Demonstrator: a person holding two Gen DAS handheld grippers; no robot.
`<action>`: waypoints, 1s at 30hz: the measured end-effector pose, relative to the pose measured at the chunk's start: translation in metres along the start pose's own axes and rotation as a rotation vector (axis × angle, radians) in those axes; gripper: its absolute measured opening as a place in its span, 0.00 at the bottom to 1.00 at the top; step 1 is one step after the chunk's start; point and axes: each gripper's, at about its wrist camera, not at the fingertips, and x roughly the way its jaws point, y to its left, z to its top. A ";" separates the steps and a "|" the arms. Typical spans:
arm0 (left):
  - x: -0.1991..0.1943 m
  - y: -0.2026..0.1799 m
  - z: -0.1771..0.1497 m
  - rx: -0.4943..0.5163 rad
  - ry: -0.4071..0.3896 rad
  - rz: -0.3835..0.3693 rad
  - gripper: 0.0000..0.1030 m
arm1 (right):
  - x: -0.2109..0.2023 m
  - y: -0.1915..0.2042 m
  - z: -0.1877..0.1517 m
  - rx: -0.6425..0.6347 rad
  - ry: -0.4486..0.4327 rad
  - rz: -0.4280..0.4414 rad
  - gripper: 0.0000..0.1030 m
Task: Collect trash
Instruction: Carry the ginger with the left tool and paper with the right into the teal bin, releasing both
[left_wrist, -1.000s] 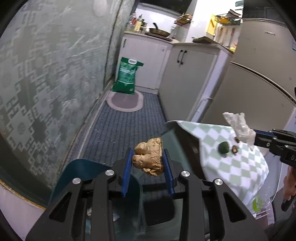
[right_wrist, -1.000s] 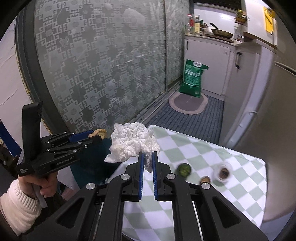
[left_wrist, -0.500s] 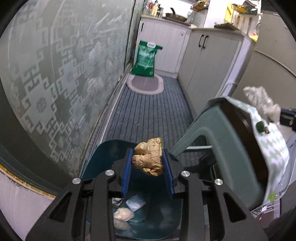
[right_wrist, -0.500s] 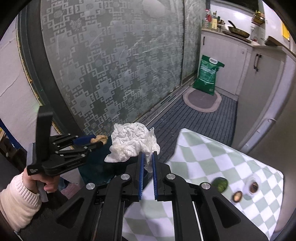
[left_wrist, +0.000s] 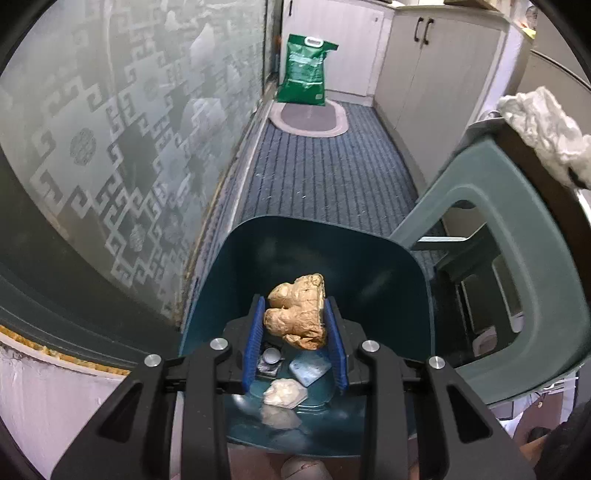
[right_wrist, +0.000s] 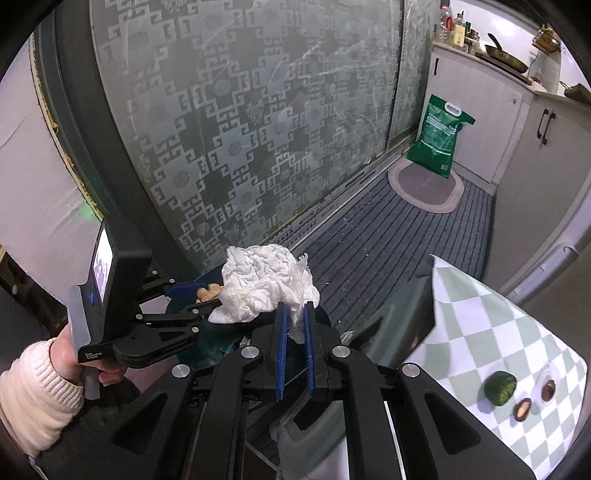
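Left gripper (left_wrist: 295, 332), lower centre of the left wrist view: blue pads clamped on a brown knobbly ginger-like lump (left_wrist: 297, 317), held in the air directly over the open dark teal bin (left_wrist: 388, 266). Inside the bin, below the lump: a pale crumpled wad (left_wrist: 284, 393), a small light packet (left_wrist: 310, 369) and a small round lid-like item (left_wrist: 271, 356). Grey-green plastic stool (left_wrist: 517, 236) just beside the bin, at right of frame. White tissue (left_wrist: 543, 129) visible at upper right edge.

Right gripper (right_wrist: 294, 328), lower centre of the right wrist view: jaws closed narrow, pinching the lower edge of the crumpled white tissue (right_wrist: 266, 284); bulk of tissue standing above and left of the pads. Hand (right_wrist: 74, 354) in a cream sleeve at lower left, gripping the left tool's handle. Checked tablecloth (right_wrist: 480, 332) at lower right, carrying a green round item (right_wrist: 500, 387) and two small brown pieces (right_wrist: 522, 408). Green sack (right_wrist: 439, 136) upright at upper right, on an oval mat (right_wrist: 424, 188).
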 end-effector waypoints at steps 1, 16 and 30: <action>0.002 0.003 -0.001 -0.004 0.009 0.005 0.34 | 0.002 0.001 0.001 0.000 0.004 0.001 0.08; -0.004 0.025 -0.006 -0.026 0.000 0.001 0.33 | 0.041 0.024 0.007 -0.007 0.084 0.046 0.08; -0.063 0.027 0.003 -0.067 -0.229 -0.073 0.23 | 0.100 0.046 -0.016 -0.056 0.262 0.043 0.08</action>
